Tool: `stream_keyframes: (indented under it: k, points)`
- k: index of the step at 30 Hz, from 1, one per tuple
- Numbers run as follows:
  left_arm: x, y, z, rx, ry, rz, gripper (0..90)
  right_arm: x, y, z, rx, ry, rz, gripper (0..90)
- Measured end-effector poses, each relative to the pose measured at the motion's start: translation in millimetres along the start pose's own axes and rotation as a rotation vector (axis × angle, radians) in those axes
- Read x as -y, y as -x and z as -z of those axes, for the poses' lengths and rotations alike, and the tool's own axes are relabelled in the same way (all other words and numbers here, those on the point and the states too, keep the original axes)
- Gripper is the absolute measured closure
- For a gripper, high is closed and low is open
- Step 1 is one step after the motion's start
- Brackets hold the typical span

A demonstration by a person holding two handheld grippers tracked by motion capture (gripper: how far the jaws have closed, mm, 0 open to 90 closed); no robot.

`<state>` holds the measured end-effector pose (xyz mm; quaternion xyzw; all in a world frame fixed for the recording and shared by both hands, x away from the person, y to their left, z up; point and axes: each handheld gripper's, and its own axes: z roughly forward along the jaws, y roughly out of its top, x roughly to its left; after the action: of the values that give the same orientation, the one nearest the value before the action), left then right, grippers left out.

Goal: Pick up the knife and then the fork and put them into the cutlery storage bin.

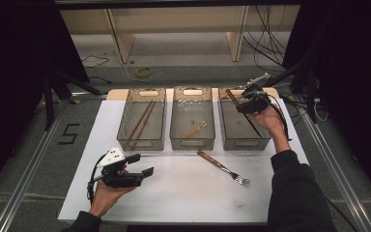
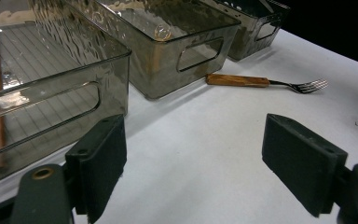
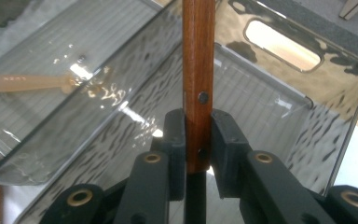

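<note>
- Surface: white sheet on table (image 1: 174, 193), 3 clear smoky bins in a row at far side; grey floor w/ rails either side, loose cables, wooden shelf legs behind, dark curtains L + R.
- Left bin (image 1: 141, 119): two chopsticks (image 1: 140, 122) lying lengthwise. Middle bin (image 1: 192, 118): pale plastic utensil (image 1: 194, 129). Right bin (image 1: 243, 121): R hand over it.
- Right gripper (image 1: 248, 102): jaws clamped on wooden handle (image 3: 197, 84) of a utensil; handle sticks up and away past the pads, dark thin end angles down into right bin. What kind of utensil: can't tell.
- Left gripper (image 1: 140, 165): jaws wide apart, nothing between, low over sheet at near-left, well apart from bins.
- Fork (image 1: 223, 167) w/ wood handle on sheet just in front of middle/right bins, tines toward near-right.
- Right gripper view adds: two rivets in handle, pads tight on both sides, pale utensil seen thru bin wall.
- Left gripper view adds: bin handle cut-outs, ribbed bin floor, fork side-on.
</note>
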<state>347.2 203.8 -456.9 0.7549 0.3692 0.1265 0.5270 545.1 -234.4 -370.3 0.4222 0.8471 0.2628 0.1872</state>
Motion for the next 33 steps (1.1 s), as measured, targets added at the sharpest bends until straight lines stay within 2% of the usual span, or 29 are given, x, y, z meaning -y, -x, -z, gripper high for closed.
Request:
stream_keyframes:
  k: [14, 16, 19, 21, 27, 29, 31, 32, 33]
  points:
    - [-0.1, -0.2, 0.3, 0.002, -0.001, 0.0, 21.2, 7.7, 4.1, -10.5, 0.018, -0.035, -0.042, 76.4]
    - [0.0, -0.1, 0.0, 0.001, -0.002, 0.0, 21.1, 8.3, 2.9, -14.1, 0.039, -0.07, -0.034, 70.3]
    - [-0.2, 0.0, 0.4, 0.002, -0.005, -0.004, 21.1, 8.7, 3.1, -14.0, 0.02, -0.065, -0.043, 66.0]
    - [-0.1, -0.1, 0.2, 0.001, -0.003, -0.001, 21.1, 7.5, 1.4, -11.8, 0.021, -0.063, -0.043, 57.8]
    - [0.1, 0.2, 0.1, 0.003, -0.006, 0.001, 21.1, 6.4, -2.0, -3.6, 0.014, -0.038, -0.034, 51.6]
    - [0.1, 0.2, -0.1, 0.004, -0.007, 0.001, 21.1, 5.6, -6.8, 2.0, 0.007, -0.022, -0.018, 46.9]
    - [0.1, 0.4, -0.2, 0.003, -0.008, 0.0, 21.0, 5.2, -8.6, 3.7, 0.003, -0.017, -0.015, 45.6]
    - [0.1, 0.3, -0.2, 0.003, -0.007, 0.0, 21.0, 3.7, -14.8, 10.2, -0.01, 0.011, 0.004, 43.2]
    - [0.1, 0.2, -0.1, 0.003, -0.006, 0.0, 21.0, 3.7, -14.8, 10.2, -0.01, 0.011, 0.004, 43.2]
